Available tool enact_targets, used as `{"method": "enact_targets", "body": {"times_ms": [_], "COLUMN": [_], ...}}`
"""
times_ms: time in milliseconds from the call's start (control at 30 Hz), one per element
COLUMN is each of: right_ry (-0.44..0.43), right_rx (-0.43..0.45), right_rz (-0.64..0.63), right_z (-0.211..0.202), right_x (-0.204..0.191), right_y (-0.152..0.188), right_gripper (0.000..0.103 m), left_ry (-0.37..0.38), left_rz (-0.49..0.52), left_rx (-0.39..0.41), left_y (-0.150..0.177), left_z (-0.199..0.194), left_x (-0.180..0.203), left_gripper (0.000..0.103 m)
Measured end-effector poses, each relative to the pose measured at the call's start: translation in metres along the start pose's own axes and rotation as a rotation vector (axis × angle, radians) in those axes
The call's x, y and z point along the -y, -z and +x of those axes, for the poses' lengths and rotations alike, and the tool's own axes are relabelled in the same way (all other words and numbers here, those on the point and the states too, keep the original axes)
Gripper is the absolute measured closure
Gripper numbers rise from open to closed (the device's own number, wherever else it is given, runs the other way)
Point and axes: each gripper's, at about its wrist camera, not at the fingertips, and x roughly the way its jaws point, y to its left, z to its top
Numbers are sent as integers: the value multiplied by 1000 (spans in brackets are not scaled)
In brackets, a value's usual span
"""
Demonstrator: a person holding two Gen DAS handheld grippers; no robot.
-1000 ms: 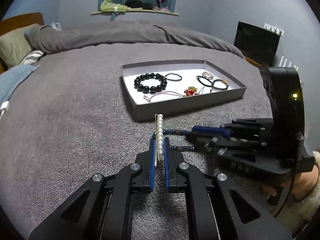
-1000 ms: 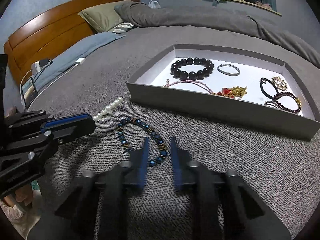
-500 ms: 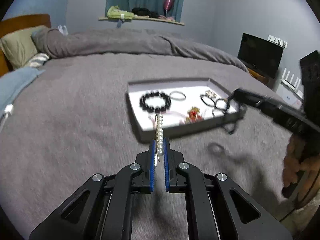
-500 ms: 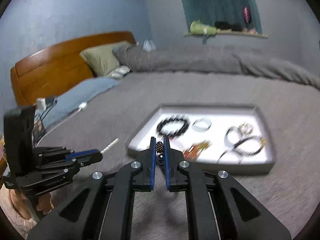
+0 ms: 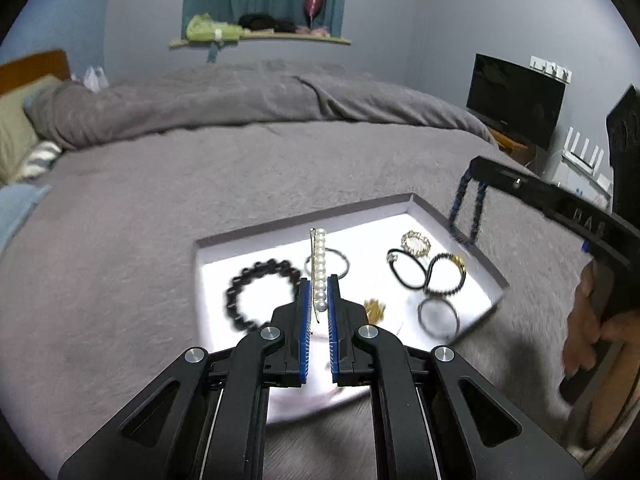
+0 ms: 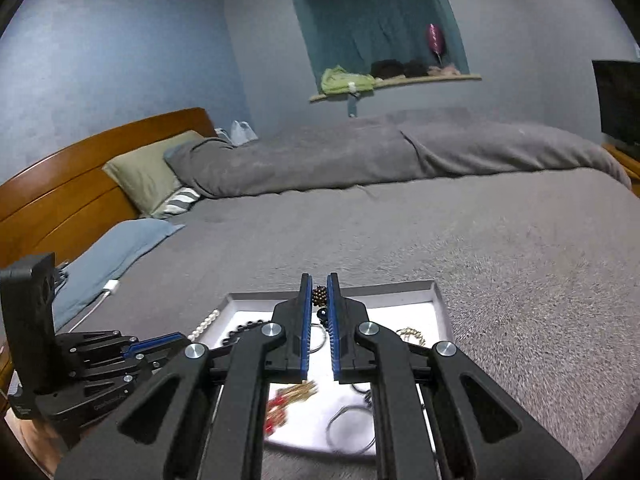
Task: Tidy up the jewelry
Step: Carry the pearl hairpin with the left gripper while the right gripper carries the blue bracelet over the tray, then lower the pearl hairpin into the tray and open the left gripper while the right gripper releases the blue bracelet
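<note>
My left gripper (image 5: 319, 285) is shut on a pearl hair clip (image 5: 319, 268) and holds it above the grey jewelry tray (image 5: 454, 227). The clip sticks out forward past the fingertips. My right gripper (image 6: 319, 285) is shut on a blue and brown beaded bracelet (image 6: 319, 297); in the left wrist view the bracelet (image 5: 466, 216) hangs from it over the tray's right wall. The tray holds a black bead bracelet (image 5: 260, 292), a thin bangle (image 5: 340, 260), black hair ties (image 5: 408, 272), a gold piece (image 5: 416, 242) and a red and gold piece (image 6: 288, 404).
The tray (image 6: 440, 300) lies on a grey bed cover (image 5: 160, 208). A rolled grey duvet (image 5: 240, 100) and pillows (image 6: 148, 172) are at the far side, with a wooden headboard (image 6: 60, 200). A dark TV (image 5: 516, 100) stands right of the bed.
Both grippers rose from the bed cover and moved over the tray. The right gripper closed on the beaded bracelet and lifted it; the left kept hold of the pearl clip.
</note>
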Motion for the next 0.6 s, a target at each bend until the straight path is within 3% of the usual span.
{"method": "enact_targets", "body": {"times_ms": [300,600], "right_ry": [-33,-63], "right_rx": [-83,-154], "right_rz": [-30,-2], "right_z": [58,71], "right_x": [-4,0], "right_y": [6,14], "right_gripper": [95,96], "left_ry": [23,-1], "left_rz": [2,-2], "left_rx": [-167,-219], "left_y": [1,14], "left_z": [75,91], "left_x": [18,10], "left_gripper": [94,94]}}
